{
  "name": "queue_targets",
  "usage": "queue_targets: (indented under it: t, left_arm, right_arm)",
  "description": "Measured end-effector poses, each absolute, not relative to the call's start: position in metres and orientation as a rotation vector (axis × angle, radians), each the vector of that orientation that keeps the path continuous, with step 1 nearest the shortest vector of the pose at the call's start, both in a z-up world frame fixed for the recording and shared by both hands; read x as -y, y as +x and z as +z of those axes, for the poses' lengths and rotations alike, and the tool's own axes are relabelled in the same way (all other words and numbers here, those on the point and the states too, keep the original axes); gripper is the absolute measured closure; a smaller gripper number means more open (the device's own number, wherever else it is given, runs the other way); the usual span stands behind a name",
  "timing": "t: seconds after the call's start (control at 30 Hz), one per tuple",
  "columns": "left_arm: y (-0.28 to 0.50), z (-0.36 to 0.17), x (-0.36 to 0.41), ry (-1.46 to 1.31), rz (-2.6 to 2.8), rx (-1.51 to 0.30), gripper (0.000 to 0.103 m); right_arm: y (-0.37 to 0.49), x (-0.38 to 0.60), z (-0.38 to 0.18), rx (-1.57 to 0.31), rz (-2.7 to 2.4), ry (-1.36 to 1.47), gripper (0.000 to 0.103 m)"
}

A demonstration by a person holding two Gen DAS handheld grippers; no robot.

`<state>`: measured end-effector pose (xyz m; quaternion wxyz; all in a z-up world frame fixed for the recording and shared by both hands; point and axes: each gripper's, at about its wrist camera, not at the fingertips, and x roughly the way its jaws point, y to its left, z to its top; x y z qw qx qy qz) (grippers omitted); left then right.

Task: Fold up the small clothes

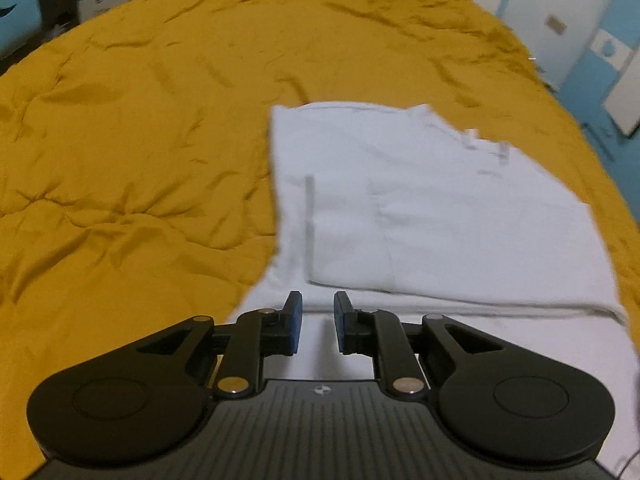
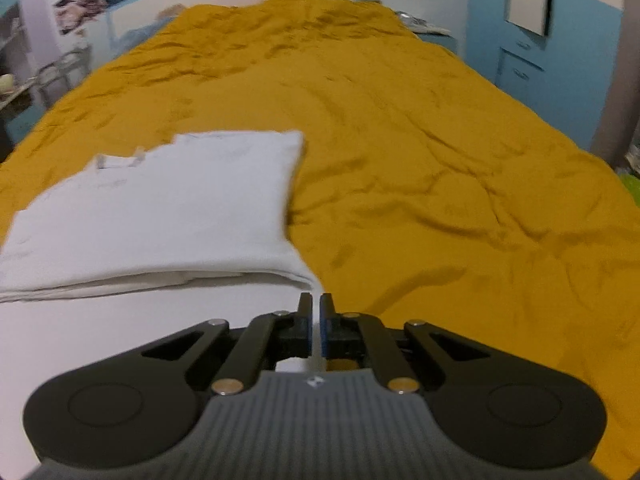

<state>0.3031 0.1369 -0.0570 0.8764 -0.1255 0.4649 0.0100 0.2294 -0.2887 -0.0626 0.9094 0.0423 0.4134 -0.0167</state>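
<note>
White garment (image 1: 440, 216) lies partly folded on mustard bedspread (image 1: 132, 128), one folded layer doubled over its near portion. Left gripper (image 1: 318, 326) hovers over near cloth, jaws parted, holding nothing. Right gripper (image 2: 316, 326) is clenched on the garment's near right edge.

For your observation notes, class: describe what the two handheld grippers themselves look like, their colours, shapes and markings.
Both the left gripper and the right gripper look alike: matte black, with two rounded lobes bearing circular insets, angled linkage arms with brass-coloured pivot pins, a ribbed dark-grey central plate carrying a small white logo, and blue-padded jaws. No cables or sleeves show.
</note>
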Motion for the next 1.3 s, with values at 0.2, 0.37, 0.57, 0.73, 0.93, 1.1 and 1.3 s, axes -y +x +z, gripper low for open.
queue_targets:
  t: [0.2, 0.37, 0.57, 0.73, 0.93, 1.1, 1.3]
  left_arm:
    - [0.262, -0.025, -0.105, -0.171, -0.117, -0.921, 0.082]
    - [0.224, -0.012, -0.087, -0.143, -0.245, -0.904, 0.08]
    - [0.182, -0.009, -0.063, -0.01, -0.388, -0.907, 0.073]
    - [0.151, -0.011, -0.048, 0.132, -0.475, -0.917, 0.066]
    - [0.11, -0.019, -0.042, 0.314, -0.585, -0.926, 0.04]
    - [0.083, -0.032, -0.04, 0.469, -0.649, -0.947, 0.03]
    - [0.065, -0.055, -0.039, 0.611, -0.667, -0.978, 0.028]
  right_arm:
    - [0.194, 0.275, -0.019, -0.83, 0.119, 0.027, 0.103]
    - [0.156, 0.262, 0.005, -0.803, 0.224, -0.079, 0.103]
    - [0.105, 0.244, 0.022, -0.806, 0.34, -0.241, 0.097]
    - [0.064, 0.227, 0.02, -0.859, 0.472, -0.394, 0.083]
    - [0.023, 0.22, 0.006, -0.929, 0.568, -0.562, 0.076]
    - [0.007, 0.228, -0.005, -0.964, 0.565, -0.634, 0.062]
    - [0.002, 0.23, -0.026, -0.984, 0.569, -0.719, 0.056]
